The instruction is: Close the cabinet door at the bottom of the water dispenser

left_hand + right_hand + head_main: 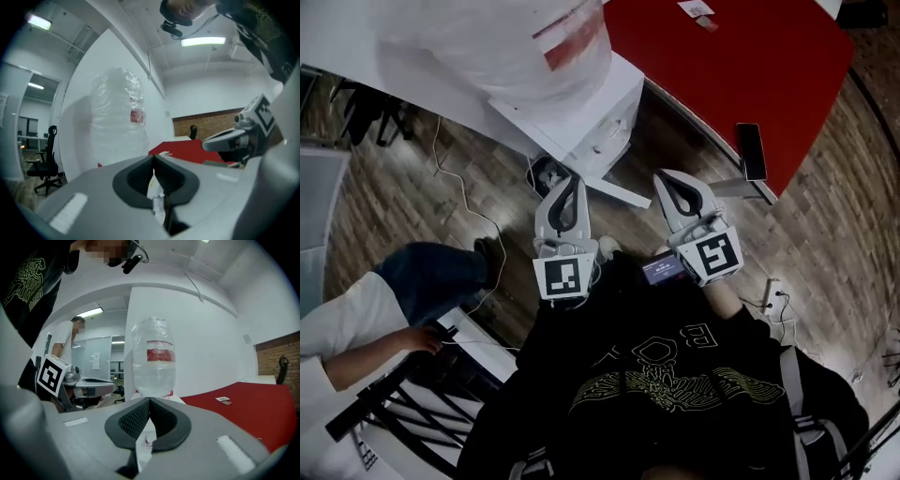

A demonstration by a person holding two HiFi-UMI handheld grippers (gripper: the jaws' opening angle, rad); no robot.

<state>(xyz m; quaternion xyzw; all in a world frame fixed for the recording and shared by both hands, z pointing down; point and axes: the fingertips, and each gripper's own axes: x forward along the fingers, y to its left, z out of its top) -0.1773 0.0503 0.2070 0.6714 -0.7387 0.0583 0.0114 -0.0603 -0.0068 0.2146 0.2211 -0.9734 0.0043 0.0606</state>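
Observation:
Seen from above, the white water dispenser (586, 108) carries a clear bottle (516, 33) with a red label. At its foot a narrow white panel (614, 187) angles out over the wood floor; it looks like the open cabinet door. My left gripper (566, 186) is shut and empty, its tip just short of that panel. My right gripper (667, 180) is shut and empty too, a little to the panel's right. Both point level at the dispenser. The left gripper view shows the bottle (117, 117) ahead of the shut left gripper (153, 159); the right gripper view shows the bottle (152, 357) beyond the shut right gripper (150, 401).
A red table (741, 66) with a dark phone (751, 150) at its edge stands right of the dispenser. A seated person's leg (431, 272) and white sleeve are at the left, with a thin cable (464, 202) across the floor. A power strip (773, 295) lies at the right.

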